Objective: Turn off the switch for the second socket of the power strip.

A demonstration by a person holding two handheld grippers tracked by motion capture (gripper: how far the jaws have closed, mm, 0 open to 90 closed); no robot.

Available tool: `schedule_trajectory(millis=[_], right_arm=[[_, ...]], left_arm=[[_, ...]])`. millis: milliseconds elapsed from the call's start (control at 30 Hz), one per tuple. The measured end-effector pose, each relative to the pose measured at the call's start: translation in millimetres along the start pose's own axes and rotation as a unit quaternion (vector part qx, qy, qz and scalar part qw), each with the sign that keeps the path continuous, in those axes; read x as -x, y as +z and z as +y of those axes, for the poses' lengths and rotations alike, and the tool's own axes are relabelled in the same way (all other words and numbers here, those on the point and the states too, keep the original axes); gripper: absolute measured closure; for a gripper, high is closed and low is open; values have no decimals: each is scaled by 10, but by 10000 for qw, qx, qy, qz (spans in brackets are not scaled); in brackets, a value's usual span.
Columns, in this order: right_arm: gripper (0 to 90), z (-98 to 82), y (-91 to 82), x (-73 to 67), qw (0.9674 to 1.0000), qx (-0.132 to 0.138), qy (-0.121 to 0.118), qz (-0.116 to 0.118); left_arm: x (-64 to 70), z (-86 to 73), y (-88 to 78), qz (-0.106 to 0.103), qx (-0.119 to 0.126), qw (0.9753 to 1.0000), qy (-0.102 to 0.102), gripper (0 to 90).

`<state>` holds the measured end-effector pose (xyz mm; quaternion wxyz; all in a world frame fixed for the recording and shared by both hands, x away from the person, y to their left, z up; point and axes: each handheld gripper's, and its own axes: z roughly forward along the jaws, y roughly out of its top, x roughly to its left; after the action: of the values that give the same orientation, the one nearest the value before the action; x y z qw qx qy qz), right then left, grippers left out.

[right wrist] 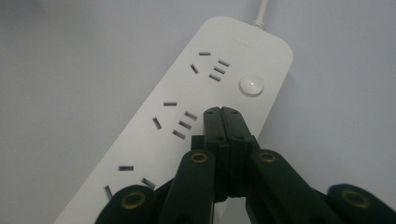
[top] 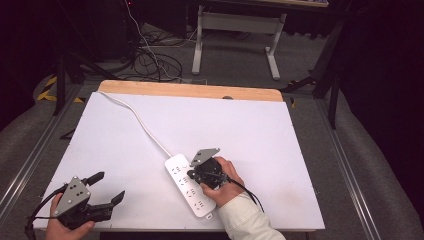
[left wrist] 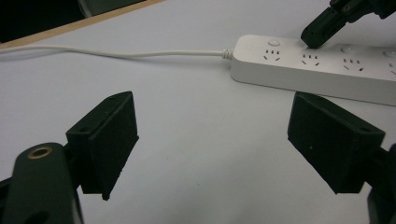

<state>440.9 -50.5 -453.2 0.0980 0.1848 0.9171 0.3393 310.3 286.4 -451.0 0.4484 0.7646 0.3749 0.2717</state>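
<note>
A white power strip point(top: 190, 185) lies on the white desk point(top: 260, 135), slanting from just left of the frame's centre down toward the bottom edge in the high view. Its white cord point(top: 141, 123) runs from its upper end up and left to the desk's far left corner.

The right gripper point(top: 191, 174) is at lower centre of the high view, held by a hand in a pale sleeve point(top: 247, 220). Its jaws are pressed together with nothing between them, and their tips rest on top of the power strip. In the right gripper view the closed tips sit beside the second group of socket slots, just below the round white button point(right wrist: 251, 86).

The left gripper point(top: 107, 187) is at lower left of the high view, well apart from the strip. Its jaws stand wide and empty above bare desk, pointing toward the strip, which lies in the upper right of the left gripper view.
</note>
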Motion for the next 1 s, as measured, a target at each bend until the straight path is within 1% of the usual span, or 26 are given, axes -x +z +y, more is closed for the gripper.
schedule_trajectory(millis=[67,100,200,267,300,367,567,733,767,867,933,1000], right_arm=[[900,-2,0,6,10000,0,8,22],[900,-5,0,6,10000,14,60,10],[900,-4,1,-11,10000,15,37,-36],[900,-1,0,-32,9999,-10,-53,-109],[900,-3,0,-43,9999,-6,-45,-143],[900,-8,1,-37,9999,14,-43,-112],[900,-14,0,-36,9999,23,9,-118],[900,-19,3,-37,9999,35,1,-119],[900,-20,2,-37,9999,28,-23,-116],[900,-18,8,-40,9999,1,10,-131],[900,-29,6,-27,9999,49,29,-89],[900,-30,4,-38,9999,75,55,-110]], left_arm=[[0,0,0,-1,0,10000,1,165],[-1,1,0,0,-4,10000,2,165],[-3,0,0,6,1,10000,5,165],[-2,1,-1,6,0,10000,3,165],[-2,1,-1,7,-1,10000,3,164],[0,0,1,5,-5,10000,-4,164],[-1,-1,5,9,-9,10000,-9,165],[3,0,8,16,-15,10000,-11,165],[3,0,9,24,-13,10000,1,165],[4,0,10,25,-21,10000,7,165],[6,-1,8,20,-27,10000,0,165],[2,-1,9,21,-24,10000,12,165]])
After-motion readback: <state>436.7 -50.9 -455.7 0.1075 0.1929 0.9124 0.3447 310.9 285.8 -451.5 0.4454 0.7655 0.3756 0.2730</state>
